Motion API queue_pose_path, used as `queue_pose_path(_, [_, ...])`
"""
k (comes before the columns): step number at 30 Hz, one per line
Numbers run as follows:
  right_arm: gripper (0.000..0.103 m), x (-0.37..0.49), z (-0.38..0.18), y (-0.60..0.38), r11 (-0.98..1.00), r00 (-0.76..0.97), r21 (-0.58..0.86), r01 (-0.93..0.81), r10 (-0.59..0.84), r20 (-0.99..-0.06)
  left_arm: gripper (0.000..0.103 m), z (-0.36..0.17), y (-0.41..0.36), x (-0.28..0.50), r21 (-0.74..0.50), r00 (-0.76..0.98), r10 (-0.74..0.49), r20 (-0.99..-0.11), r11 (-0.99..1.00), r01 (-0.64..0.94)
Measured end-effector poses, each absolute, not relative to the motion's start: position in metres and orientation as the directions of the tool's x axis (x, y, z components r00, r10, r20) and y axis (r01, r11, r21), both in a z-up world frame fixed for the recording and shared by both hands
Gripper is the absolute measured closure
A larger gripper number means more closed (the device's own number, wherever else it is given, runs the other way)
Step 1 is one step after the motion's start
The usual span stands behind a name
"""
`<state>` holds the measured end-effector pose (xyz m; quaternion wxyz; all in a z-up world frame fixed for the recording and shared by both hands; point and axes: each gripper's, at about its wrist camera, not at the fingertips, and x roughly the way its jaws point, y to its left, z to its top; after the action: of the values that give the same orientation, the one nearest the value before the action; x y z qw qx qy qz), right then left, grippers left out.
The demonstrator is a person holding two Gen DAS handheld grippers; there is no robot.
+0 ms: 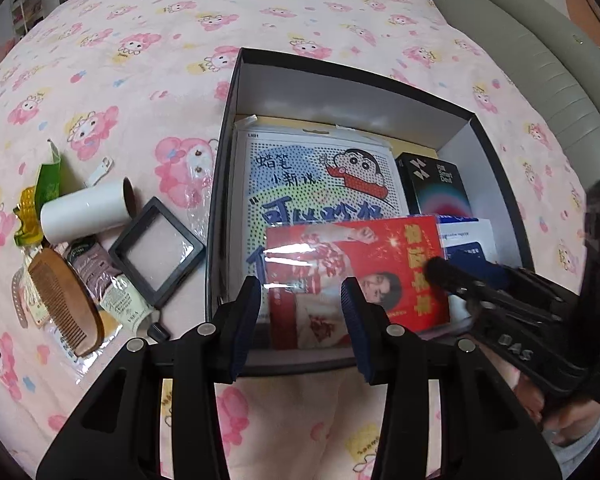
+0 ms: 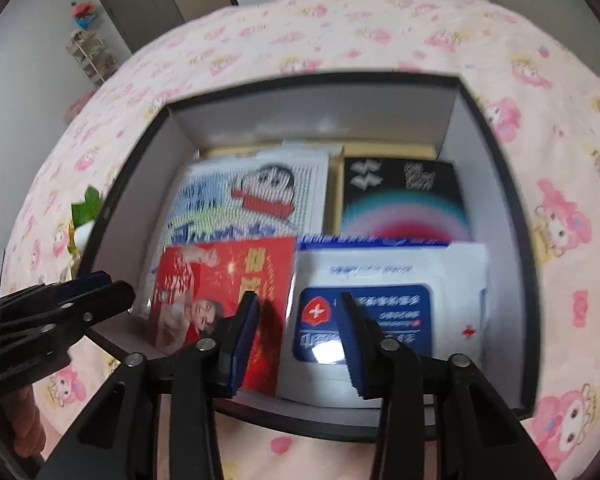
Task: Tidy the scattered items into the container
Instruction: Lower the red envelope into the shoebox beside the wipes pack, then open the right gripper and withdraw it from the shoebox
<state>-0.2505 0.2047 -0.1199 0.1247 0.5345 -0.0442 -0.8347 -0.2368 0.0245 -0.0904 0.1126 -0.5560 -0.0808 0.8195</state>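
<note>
A black box (image 1: 342,70) with white inner walls sits on the pink bedspread; it also shows in the right wrist view (image 2: 312,90). Inside lie a cartoon picture sheet (image 1: 320,184), a black carton (image 1: 436,188), a red card packet (image 1: 356,268) and a white and blue packet (image 2: 384,288). My left gripper (image 1: 300,316) is open and empty above the box's near edge, over the red packet. My right gripper (image 2: 298,340) is open and empty above the white and blue packet; in the left wrist view its fingers (image 1: 460,276) reach into the box.
Left of the box lie a white roll (image 1: 84,210), a black square frame case (image 1: 156,250), a wooden comb in a bag (image 1: 66,300), a cream tube (image 1: 112,292), a green and yellow wrapper (image 1: 40,196) and a small white clip (image 1: 100,170). A grey headboard (image 1: 540,68) runs at the right.
</note>
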Motion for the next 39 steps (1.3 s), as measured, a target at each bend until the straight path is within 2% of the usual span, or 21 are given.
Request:
queue_pose_path(5, [0.073, -0.252, -0.125, 0.181, -0.938, -0.339, 0.262, 0.225, -0.328, -0.882, 0.061, -0.09, 0.023, -0.232, -0.281, -0.351, 0.298, -0.888, -0.954, -0.101])
queue_pose_path(9, [0.073, -0.252, -0.128, 0.177, -0.937, -0.33, 0.268, 0.224, -0.332, -0.884, 0.061, -0.087, 0.02, -0.23, -0.301, -0.347, 0.317, -0.883, -0.948, -0.099])
queue_pose_path(17, [0.073, -0.238, -0.103, 0.202, -0.967, -0.438, 0.197, 0.163, -0.25, -0.864, 0.061, -0.083, 0.024, -0.232, -0.34, -0.357, 0.359, -0.862, -0.933, -0.117])
queue_pose_path(20, [0.073, -0.245, -0.111, 0.2, -0.975, -0.414, 0.167, 0.148, -0.215, -0.884, 0.061, -0.083, 0.028, -0.238, -0.355, -0.35, 0.372, -0.86, -0.928, -0.113])
queue_pose_path(29, [0.073, -0.252, -0.124, 0.174, -0.956, -0.324, 0.204, 0.21, -0.265, -0.908, 0.061, -0.079, 0.028, -0.24, -0.357, -0.352, 0.384, -0.854, -0.923, -0.143])
queue_pose_path(34, [0.073, -0.231, -0.099, 0.187, -0.972, -0.401, 0.187, 0.144, -0.231, -0.887, 0.061, -0.072, 0.029, -0.228, -0.358, -0.369, 0.4, -0.839, -0.917, -0.178])
queue_pose_path(39, [0.071, -0.203, -0.068, 0.187, -0.97, -0.468, 0.189, 0.152, -0.239, -0.851, 0.061, -0.05, 0.03, -0.207, -0.366, -0.411, 0.418, -0.81, -0.908, -0.203])
